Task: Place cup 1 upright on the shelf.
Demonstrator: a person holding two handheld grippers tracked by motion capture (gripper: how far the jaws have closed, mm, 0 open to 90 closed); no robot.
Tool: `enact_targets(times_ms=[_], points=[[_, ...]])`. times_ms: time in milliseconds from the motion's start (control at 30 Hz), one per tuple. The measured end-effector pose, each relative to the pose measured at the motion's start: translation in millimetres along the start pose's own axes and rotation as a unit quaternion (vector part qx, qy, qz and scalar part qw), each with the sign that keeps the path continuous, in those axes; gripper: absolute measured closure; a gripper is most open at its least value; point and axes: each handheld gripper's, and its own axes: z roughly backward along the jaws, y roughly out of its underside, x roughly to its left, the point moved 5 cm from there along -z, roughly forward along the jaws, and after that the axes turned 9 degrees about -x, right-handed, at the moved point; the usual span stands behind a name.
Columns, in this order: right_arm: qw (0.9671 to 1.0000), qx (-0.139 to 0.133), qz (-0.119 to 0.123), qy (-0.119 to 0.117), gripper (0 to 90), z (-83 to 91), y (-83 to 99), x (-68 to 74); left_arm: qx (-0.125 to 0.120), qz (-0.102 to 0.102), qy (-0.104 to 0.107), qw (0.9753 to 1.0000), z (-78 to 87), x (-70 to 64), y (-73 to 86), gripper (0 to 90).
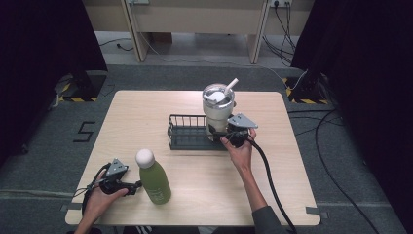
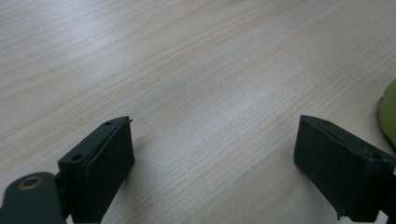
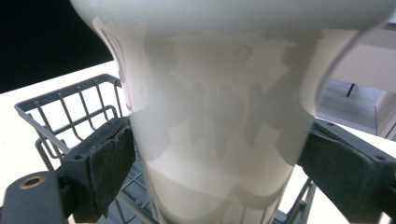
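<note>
Right tongs point(image 1: 220, 135) pinch the white tumbler point(image 1: 218, 108) at frame centre, over the wire basket point(image 1: 187, 132); next, lower it in. Left tongs point(image 1: 134, 186) spread.

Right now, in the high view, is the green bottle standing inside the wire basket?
No, the green bottle stands on the table, apart from the wire basket.

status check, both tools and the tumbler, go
Right tool shut on white tumbler, at the wire basket. Left tool open, beside green bottle. Nothing in the way.
</note>
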Motion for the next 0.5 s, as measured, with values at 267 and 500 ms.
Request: enact_targets(times_ms=[267, 500], points=[[1.0, 0.003, 0.003, -0.002, 14.8, 11.3, -1.1, 2.0, 0.0, 0.0, 0.0, 1.0, 0.0, 0.0, 0.0, 11.3], [0.9999, -0.007, 0.008, 0.002, 14.8, 25.4, -5.8, 0.9, 0.0, 0.0, 0.0, 1.0, 0.0, 0.0, 0.0, 11.3]])
